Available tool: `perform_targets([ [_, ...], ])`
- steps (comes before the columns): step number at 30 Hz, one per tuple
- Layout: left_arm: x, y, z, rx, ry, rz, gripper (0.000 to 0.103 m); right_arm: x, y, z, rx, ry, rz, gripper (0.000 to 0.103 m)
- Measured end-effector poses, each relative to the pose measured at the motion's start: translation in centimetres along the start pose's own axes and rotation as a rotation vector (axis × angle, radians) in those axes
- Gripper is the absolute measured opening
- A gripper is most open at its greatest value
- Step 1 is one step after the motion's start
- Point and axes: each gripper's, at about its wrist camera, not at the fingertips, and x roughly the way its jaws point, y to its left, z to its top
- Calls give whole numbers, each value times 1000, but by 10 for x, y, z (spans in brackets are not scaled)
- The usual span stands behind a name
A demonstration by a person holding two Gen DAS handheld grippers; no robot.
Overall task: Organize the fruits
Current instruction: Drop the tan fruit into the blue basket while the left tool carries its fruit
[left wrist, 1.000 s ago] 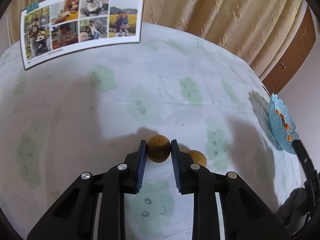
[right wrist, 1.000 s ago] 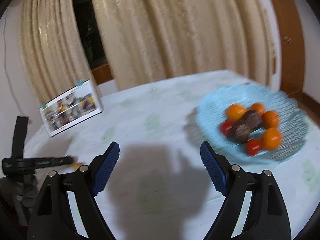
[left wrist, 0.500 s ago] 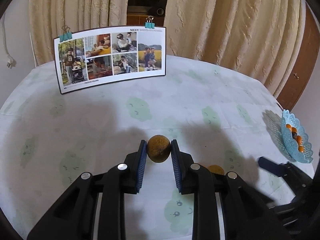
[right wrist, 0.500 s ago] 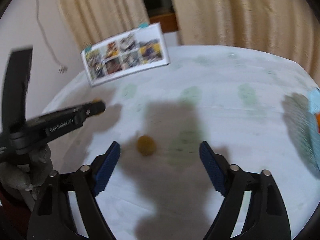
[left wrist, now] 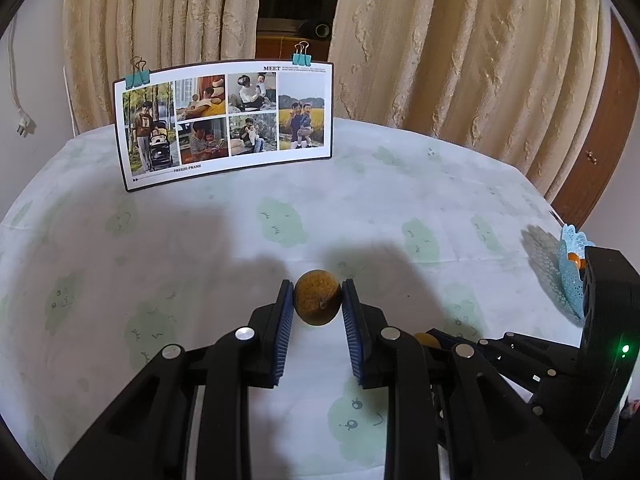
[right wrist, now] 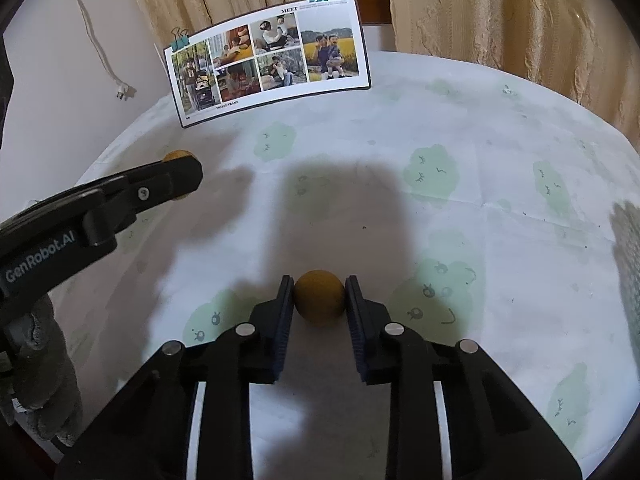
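Note:
My left gripper (left wrist: pixel 317 295) is shut on a round brown fruit (left wrist: pixel 316 312), held a little above the cloud-print tablecloth (left wrist: pixel 200 264). A second brown fruit (right wrist: pixel 319 305) rests on the cloth, and my right gripper (right wrist: pixel 319 294) is shut on it, both blue pads pressing its sides. In the left wrist view the right gripper (left wrist: pixel 430 340) reaches in low on the right, with that fruit (left wrist: pixel 422 339) half hidden. In the right wrist view the left gripper (right wrist: pixel 182 176) comes in from the left, its fruit (right wrist: pixel 176 156) peeking above. A light blue fruit bowl (left wrist: pixel 570 276) holding orange fruit sits at the table's right edge.
A photo collage board (left wrist: pixel 224 124) with binder clips stands at the back of the round table. Beige curtains (left wrist: pixel 460 60) hang behind it, and a white plug cord (right wrist: pixel 116 88) dangles on the left wall. A grey-gloved hand (right wrist: pixel 44 380) holds the left gripper.
My right gripper swung left from the blue bowl, came down over the second brown fruit and closed on it. The left gripper rose a little and tilted up with its fruit.

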Motion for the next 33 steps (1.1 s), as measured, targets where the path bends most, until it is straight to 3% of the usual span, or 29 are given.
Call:
perform_targets([
  [7,3,-3,-2,11,6,0,25,-27,-9,-5,36,-74,-9,27],
  [14,6,-12,-5,36,14,-4,25,-69,-48,-13,146,-177,-47,27],
  [24,3,-36,-7,87,24,-31,25,-136,-111,-27,294,-318,-169,27],
  [33,-3,-72,-4,150,17,-66,25,-189,-181,-62,453,-400,-307,27],
])
